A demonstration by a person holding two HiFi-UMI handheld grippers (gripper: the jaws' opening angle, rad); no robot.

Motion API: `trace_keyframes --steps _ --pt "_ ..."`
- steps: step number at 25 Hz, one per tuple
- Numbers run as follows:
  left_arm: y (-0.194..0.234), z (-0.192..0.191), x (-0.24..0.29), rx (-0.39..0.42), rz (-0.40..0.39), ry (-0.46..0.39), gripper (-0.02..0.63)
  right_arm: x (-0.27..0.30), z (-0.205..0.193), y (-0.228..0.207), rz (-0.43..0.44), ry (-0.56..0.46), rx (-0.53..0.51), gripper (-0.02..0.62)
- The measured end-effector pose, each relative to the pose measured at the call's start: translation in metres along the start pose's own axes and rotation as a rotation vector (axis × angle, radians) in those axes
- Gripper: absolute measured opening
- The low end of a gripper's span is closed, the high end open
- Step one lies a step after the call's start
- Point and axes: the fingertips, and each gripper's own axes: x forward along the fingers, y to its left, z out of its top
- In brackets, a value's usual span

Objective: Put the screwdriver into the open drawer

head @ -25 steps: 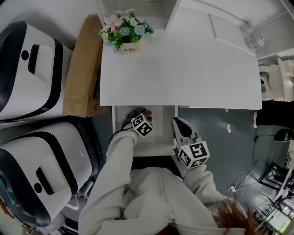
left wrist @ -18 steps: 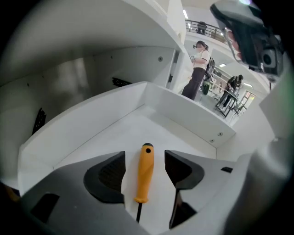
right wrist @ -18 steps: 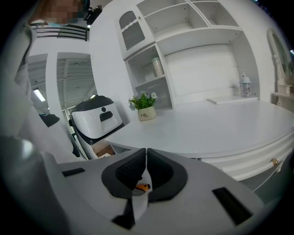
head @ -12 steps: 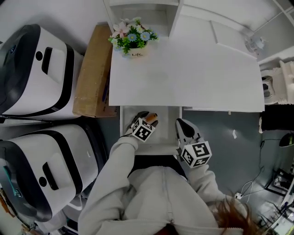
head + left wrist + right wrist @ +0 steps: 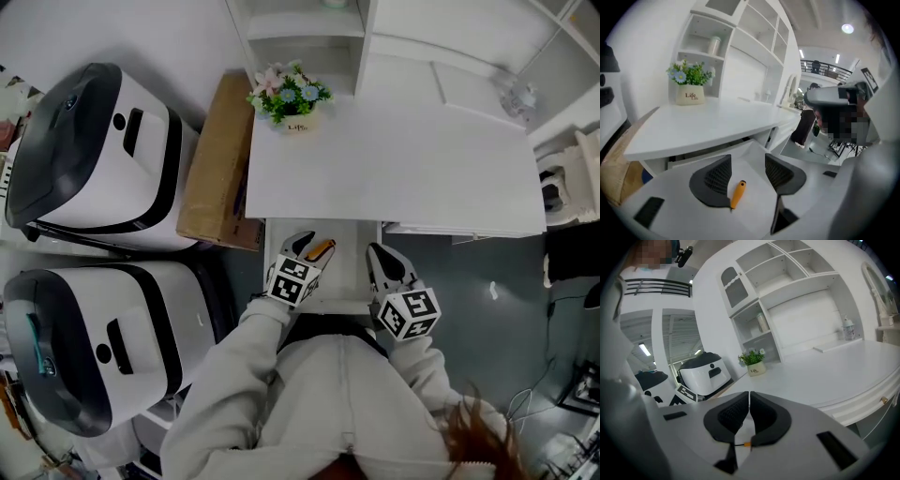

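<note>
Open drawer point(image 5: 350, 270) sticks out from under the table point(image 5: 403, 169) front edge, at the table's left end. Screwdriver point(image 5: 320, 250) lies in the drawer, left of centre, slanted. Flower pot point(image 5: 292, 101) sits on the table's back-left corner. Shelf unit point(image 5: 300, 26) stands behind the table. Cardboard box point(image 5: 220, 164) lies just left of the table, along its side. Far machine point(image 5: 103, 159) is left of the box. Near machine point(image 5: 103, 352) is in front of it, left of the drawer.

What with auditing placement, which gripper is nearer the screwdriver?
Left. The left gripper hovers just over the screwdriver, jaws closing on nothing; right gripper sits off to its right.
</note>
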Motion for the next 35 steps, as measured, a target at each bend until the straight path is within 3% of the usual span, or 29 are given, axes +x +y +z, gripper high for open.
trace_keyframes --steps 9,16,24,35 --pt "-0.021 0.051 -0.077 -0.033 0.097 -0.193 0.19 -0.014 0.03 0.024 0.077 -0.083 -0.007 0.034" --pt "-0.031 0.086 -0.138 -0.066 0.143 -0.328 0.09 -0.029 0.056 0.046 0.146 -0.131 -0.039 0.034" --pt "-0.034 0.135 -0.194 -0.001 0.284 -0.492 0.019 -0.04 0.09 0.068 0.206 -0.183 -0.154 0.034" --pt "-0.045 0.133 -0.198 -0.011 0.263 -0.5 0.015 -0.045 0.097 0.06 0.158 -0.157 -0.265 0.032"
